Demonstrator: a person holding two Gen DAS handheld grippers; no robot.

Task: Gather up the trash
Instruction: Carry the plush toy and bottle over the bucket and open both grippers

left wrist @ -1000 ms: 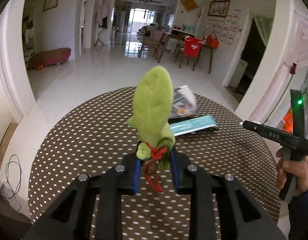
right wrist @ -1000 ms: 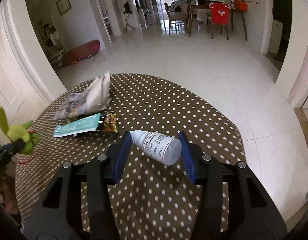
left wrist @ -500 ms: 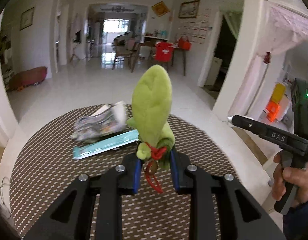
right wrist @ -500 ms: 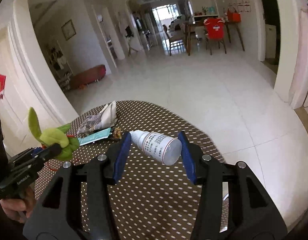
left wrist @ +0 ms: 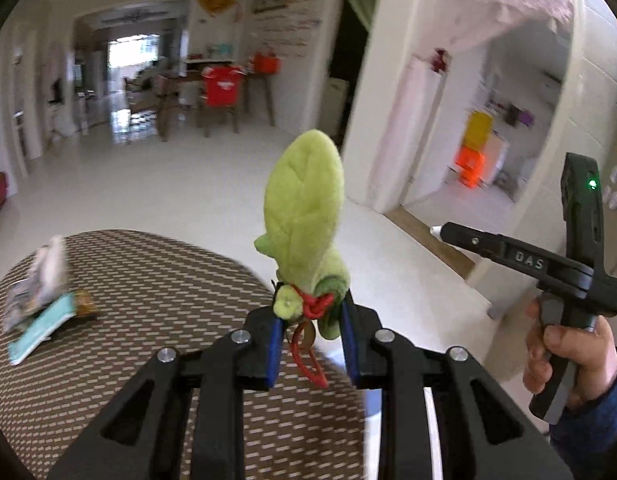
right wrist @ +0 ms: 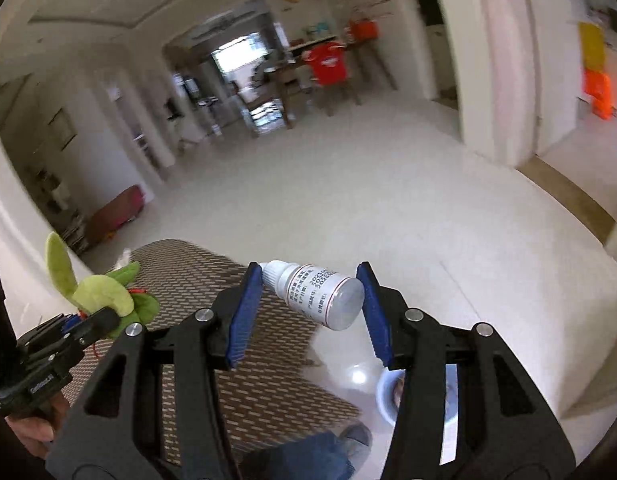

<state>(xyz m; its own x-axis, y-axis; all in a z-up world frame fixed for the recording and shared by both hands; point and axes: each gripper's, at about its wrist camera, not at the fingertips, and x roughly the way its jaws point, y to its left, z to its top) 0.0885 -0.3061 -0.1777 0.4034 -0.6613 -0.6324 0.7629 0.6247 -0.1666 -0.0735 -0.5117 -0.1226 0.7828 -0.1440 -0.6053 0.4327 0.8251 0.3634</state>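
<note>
My left gripper [left wrist: 310,330] is shut on a green plush toy [left wrist: 304,216] with a red cord, which stands up from the blue pads over the edge of the dotted brown table [left wrist: 156,280]. The same plush toy [right wrist: 96,294] shows at the left of the right wrist view. My right gripper [right wrist: 312,308] is shut on a small white bottle [right wrist: 322,292], lying crosswise between the pads, cap to the left, out past the table's edge [right wrist: 212,276] above the floor. From the left wrist view the right gripper's black body [left wrist: 548,264] is seen in a hand at the right.
Wrappers [left wrist: 40,300] and a teal packet lie on the table [left wrist: 156,280] at the left. A pale blue bin [right wrist: 388,396] stands on the white floor below my right gripper, partly hidden. The person's leg and shoe [right wrist: 328,452] are near the table. A doorway [left wrist: 488,132] opens to the right.
Both grippers have swung to the right, away from the table's middle toward its edge and the floor, each still holding its object. The wrappers have slid to the left of view.
</note>
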